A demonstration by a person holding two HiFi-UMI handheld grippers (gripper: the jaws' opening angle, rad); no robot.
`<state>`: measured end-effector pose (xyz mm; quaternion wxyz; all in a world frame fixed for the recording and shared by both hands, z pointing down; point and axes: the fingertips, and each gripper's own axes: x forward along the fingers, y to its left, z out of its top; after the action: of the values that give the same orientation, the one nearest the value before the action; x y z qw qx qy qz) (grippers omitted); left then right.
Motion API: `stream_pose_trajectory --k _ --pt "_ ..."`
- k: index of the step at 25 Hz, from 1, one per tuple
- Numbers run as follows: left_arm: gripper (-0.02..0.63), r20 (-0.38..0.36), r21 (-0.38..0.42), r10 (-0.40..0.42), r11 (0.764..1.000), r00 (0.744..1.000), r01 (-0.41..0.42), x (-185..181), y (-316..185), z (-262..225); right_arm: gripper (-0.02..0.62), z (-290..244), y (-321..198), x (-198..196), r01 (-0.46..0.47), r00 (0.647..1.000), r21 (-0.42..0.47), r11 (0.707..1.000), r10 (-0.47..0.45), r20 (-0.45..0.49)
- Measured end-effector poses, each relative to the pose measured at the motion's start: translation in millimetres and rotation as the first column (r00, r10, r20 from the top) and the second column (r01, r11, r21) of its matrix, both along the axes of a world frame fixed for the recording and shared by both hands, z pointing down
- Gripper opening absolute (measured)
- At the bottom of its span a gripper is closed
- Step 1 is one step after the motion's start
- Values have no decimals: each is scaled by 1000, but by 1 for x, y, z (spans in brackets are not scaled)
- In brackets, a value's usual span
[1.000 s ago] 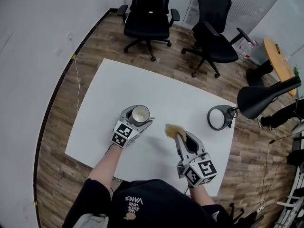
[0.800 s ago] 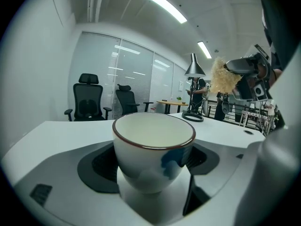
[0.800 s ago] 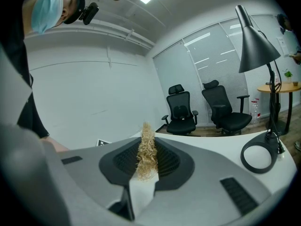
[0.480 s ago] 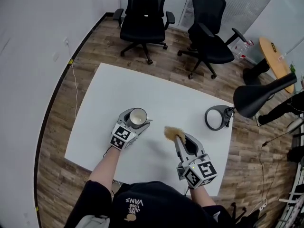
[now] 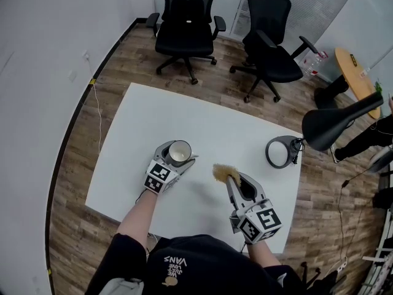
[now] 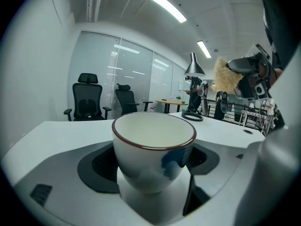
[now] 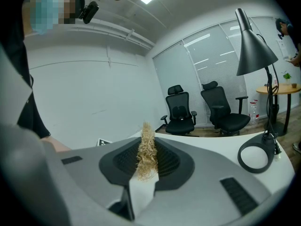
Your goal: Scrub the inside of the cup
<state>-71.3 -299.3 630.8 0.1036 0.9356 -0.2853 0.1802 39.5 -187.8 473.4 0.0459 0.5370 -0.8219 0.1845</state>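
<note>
Two tools loaded: left gripper [image 5: 177, 156] clamped on cup [image 6: 154, 147], right gripper [image 5: 228, 178] pinching scrubber [image 7: 146, 152], which is apart from the cup. Bring fibres down inside the rim, keep L firm. Cup prob. upright.

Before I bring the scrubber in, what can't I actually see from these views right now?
- Inside bottom of the cup: in the left gripper view it is hidden behind the near rim; in the head view it is too small.
- Foot of the cup: left gripper view, sunk between the left tool's jaws.
- Gripped end of the scrubber: right gripper view, pinched inside the right tool.
</note>
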Motion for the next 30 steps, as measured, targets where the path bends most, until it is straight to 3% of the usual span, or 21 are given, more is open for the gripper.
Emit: stream_pose_trajectory --k 11,22,30 --pt "394 6 20 26 999 1000 -26 9 13 -16 77 -14 3 2 1 1000 29 1000 -1 3" --pt "394 15 172 24 985 1000 -27 22 43 -94 77 -38 15 4 15 998 87 996 -20 55" --pt "396 49 208 10 978 999 -20 30 69 -139 77 -59 31 13 25 997 120 992 -34 72"
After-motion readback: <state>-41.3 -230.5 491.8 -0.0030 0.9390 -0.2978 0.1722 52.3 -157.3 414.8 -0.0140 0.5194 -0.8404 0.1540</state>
